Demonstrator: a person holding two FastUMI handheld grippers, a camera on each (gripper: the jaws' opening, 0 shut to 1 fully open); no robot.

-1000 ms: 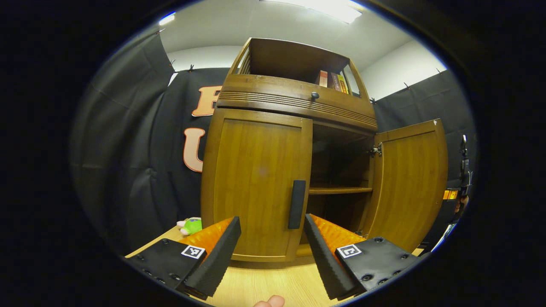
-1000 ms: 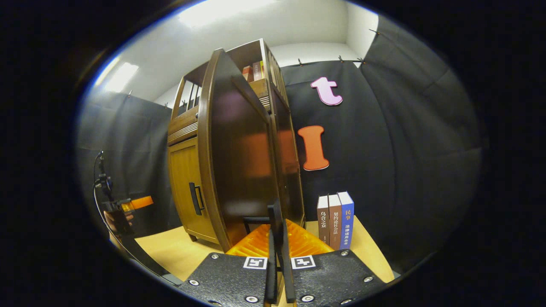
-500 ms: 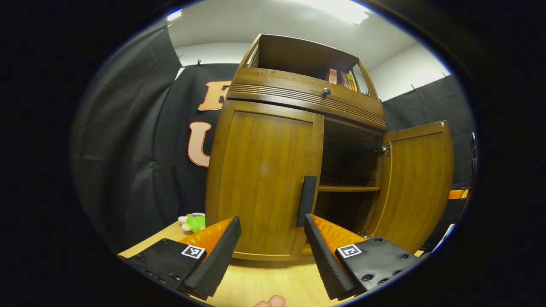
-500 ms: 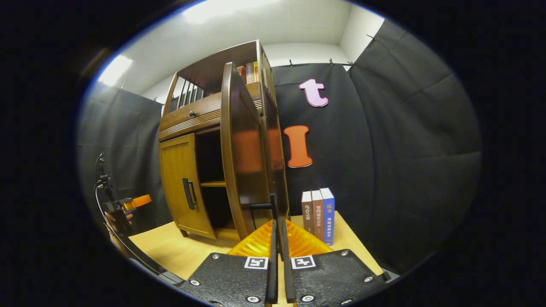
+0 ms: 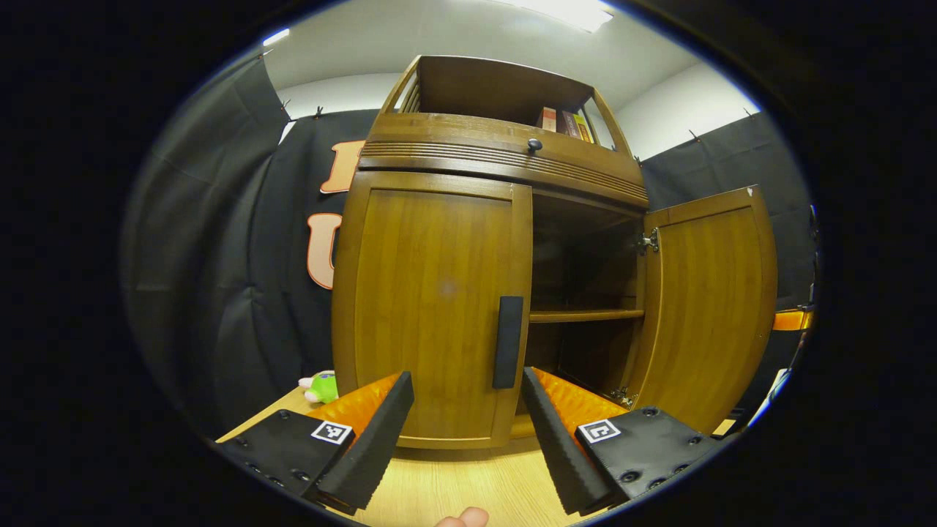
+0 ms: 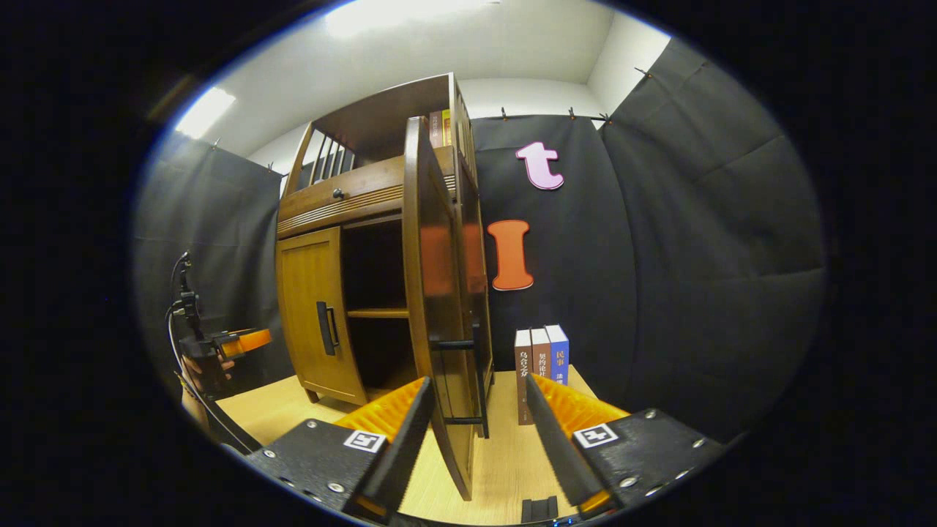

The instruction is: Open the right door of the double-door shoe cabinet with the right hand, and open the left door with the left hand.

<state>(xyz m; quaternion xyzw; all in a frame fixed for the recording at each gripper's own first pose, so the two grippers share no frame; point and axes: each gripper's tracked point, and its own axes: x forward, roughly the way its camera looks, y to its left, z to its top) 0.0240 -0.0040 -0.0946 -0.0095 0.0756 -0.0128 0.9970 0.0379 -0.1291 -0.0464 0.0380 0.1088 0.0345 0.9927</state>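
Note:
The wooden shoe cabinet [image 5: 468, 157] stands on a light wood table. Its right door [image 5: 706, 304] is swung wide open, baring a dark inside with a shelf [image 5: 585, 315]. The left door [image 5: 432, 307] is closed, with a dark vertical handle [image 5: 508, 342] at its inner edge. My left gripper [image 5: 467, 432] is open just in front of that handle, not touching it. In the right gripper view the open right door [image 6: 439, 307] shows edge-on, its handle [image 6: 479, 380] between the spread fingers of my right gripper [image 6: 476, 446], which is open and not pressing it. The left gripper [image 6: 219, 344] is at far left there.
Three upright books [image 6: 540, 373] stand on the table right of the cabinet. A green plush toy [image 5: 320, 386] lies by the cabinet's left side. More books [image 5: 560, 121] sit in the top compartment. Black cloth walls close in behind and at both sides.
My right gripper has opened and let go of the right door's handle. The right door has swung fully open. My left gripper stays open near the left door's handle.

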